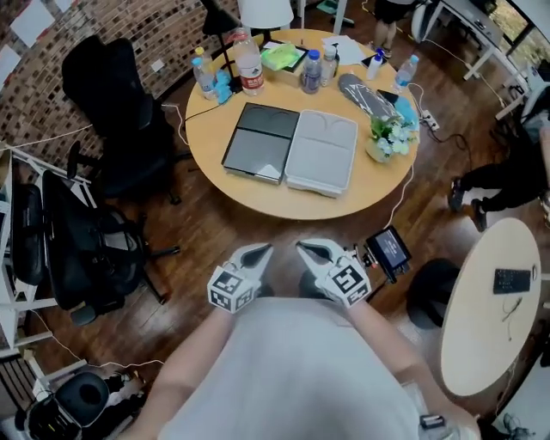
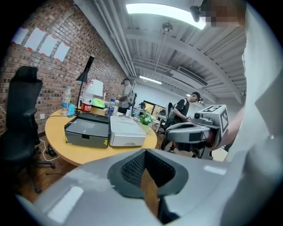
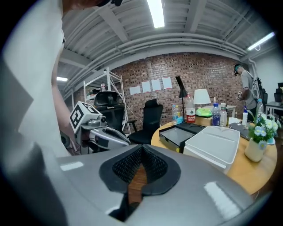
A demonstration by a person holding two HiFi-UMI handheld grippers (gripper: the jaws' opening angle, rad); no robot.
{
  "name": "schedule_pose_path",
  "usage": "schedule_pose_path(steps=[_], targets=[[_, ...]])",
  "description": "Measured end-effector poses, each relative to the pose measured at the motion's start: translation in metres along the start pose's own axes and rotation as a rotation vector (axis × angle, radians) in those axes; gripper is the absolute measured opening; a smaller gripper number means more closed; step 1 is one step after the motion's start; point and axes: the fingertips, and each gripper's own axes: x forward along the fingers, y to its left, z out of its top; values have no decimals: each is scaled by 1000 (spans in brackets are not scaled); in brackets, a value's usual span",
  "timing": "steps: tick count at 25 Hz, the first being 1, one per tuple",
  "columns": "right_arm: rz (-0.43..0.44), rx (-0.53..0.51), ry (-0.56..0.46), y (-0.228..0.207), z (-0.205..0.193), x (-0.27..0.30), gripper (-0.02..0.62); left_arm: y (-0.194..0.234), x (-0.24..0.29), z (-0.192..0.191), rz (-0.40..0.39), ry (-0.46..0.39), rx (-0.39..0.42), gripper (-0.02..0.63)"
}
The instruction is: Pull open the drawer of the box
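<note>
Left gripper (image 1: 256,253) and right gripper (image 1: 311,252): both pinched closed, empty, held close to the person's body, well short of the round table (image 1: 258,203).

Dark box (image 1: 260,142) sits beside the pale box (image 1: 322,153), toward the table's near edge. Finger notch (image 2: 86,137) mid-front is the likely hold.

Rigid plastic, probably light; the box may slide when pulled.

Drawer would clear the near edge; office chair (image 1: 120,103) off the left edge.

dark box (image 1: 261,142): charcoal grey | pale box (image 1: 321,152): light grey | table (image 1: 210,129): tan | wall (image 1: 137,26): red brick pattern
</note>
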Motion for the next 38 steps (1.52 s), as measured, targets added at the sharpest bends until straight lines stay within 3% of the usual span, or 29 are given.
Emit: schedule_pose_path(steps=[3,11,17,24,38], targets=[[-55,-8,49,-9,3,24,8,26,-2,8,-51,16,39,6],[-227,20,15,-27,12,36,8,49,10,11,-204,95,118,6],[-340,63,52,-44,1,28,8,52,32,14,-262,148,164,6],[-395,118,99,-87,-24,13,11,60,76,17,-200,198,172,6],[-383,201,159,-168,-75,-12,29,90,144,10,-46,263,146,6]])
